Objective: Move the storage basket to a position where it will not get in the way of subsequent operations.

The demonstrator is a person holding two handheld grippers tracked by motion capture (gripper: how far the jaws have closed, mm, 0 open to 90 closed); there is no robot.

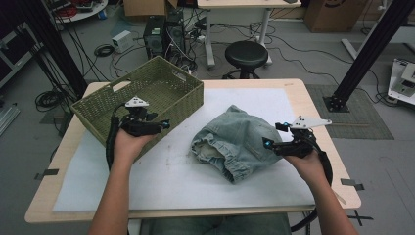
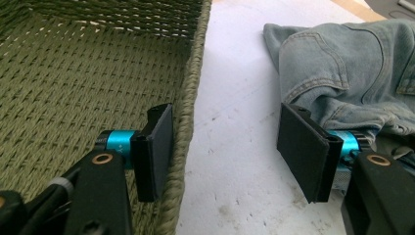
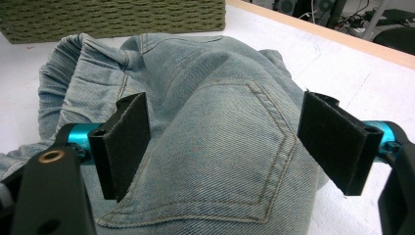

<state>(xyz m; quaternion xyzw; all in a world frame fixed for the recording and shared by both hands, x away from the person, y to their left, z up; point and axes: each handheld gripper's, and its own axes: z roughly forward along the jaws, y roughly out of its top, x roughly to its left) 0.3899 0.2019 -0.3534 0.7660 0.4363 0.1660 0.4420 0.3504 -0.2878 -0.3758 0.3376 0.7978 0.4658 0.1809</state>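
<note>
One pair of jeans [image 1: 240,139], one green woven basket [image 1: 142,98], two tools, one white mat [image 1: 171,171], one table [image 1: 293,88]

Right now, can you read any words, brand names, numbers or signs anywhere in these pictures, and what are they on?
No text can be read.
Brown cardboard box on the floor at the far right: a dark curved mark, too blurred and cut off to read.
Crumpled light blue denim jeans: stitched back pocket, no label showing.
Green woven basket: no tag or print.
White device at the right edge: markings too small to make out.
</note>
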